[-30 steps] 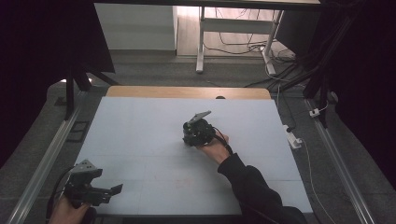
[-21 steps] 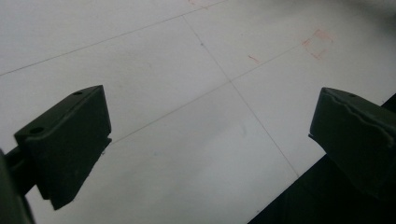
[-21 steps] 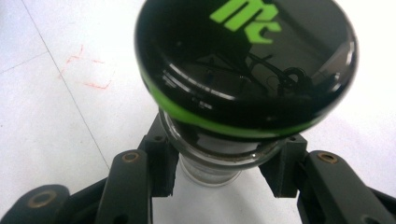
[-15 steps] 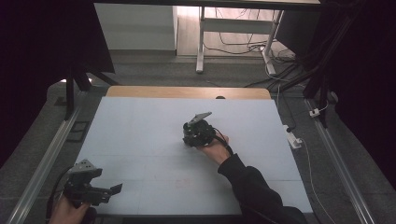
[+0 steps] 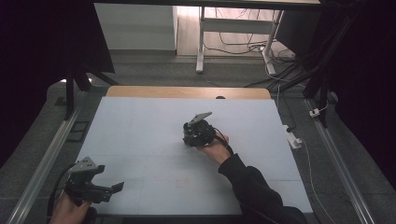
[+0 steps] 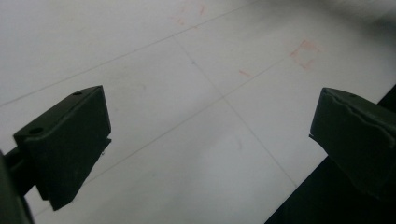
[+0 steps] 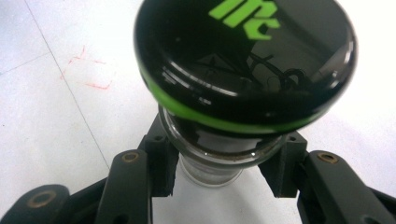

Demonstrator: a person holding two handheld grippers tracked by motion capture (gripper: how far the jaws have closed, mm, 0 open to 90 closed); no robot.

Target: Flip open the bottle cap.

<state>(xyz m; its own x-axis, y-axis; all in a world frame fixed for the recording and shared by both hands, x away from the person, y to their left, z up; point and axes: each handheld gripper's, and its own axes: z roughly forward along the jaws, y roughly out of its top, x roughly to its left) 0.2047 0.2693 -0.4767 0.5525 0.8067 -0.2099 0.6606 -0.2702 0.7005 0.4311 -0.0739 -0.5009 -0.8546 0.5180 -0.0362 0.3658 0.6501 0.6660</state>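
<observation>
Right gripper [image 7: 217, 179] clamps the jar [image 7: 219, 158] under its black lid [image 7: 245, 60] mid-table, left gripper [image 6: 210, 135] waits open at the near left, so the next move is probably a straight lift.

Black lid [image 7: 243, 60], green ring, green lettering

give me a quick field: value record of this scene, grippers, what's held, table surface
surface: white table top with faint red marks
left gripper: near the table's near left corner, jaws wide apart, nothing between them
right gripper: mid table, jaws closed on the glass neck of a jar
jar lid: black, glossy, green ring and green lettering
jar contents: cannot tell
</observation>
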